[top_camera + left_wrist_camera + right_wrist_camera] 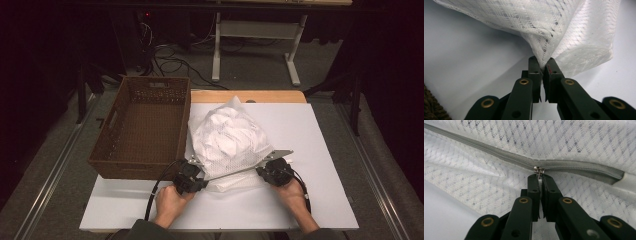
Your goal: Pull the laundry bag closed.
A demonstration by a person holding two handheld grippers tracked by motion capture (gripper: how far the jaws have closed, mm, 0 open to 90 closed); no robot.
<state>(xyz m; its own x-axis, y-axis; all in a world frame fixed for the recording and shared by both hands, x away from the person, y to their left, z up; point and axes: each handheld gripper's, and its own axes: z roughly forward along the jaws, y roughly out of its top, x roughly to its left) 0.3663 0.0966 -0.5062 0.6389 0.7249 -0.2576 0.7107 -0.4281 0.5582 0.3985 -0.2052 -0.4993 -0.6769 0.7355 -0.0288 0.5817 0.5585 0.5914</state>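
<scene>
The right gripper has its jaws drawn together on the small metal zip pull of a white mesh laundry bag. In the right gripper view the grey zip runs away from the pull in both directions, and beyond the pull it looks already closed toward the white end tab. That grip makes sense: a slider that small can only be worked by pinching its tab.

The left gripper is clamped on a fold of the mesh itself, at the bag's near left corner. I read that as the anchor: with the cloth pinned on one side, the zip is held taut, so the slider can travel instead of dragging the soft bag along with it. From above, the two grippers sit well apart at the near edge of the bag, left gripper and right gripper, with the zip line stretched straight between them.

The bag lies in the middle of the white table mat, bulging with crumpled white stuff inside, its far end pointing away from the person. Just to its left, almost touching it, stands an open brown wicker basket; it looks empty. My guess is the basket is kept close because it belongs to this job, though I cannot tell whether the contents came from it or the bag is headed there.
</scene>
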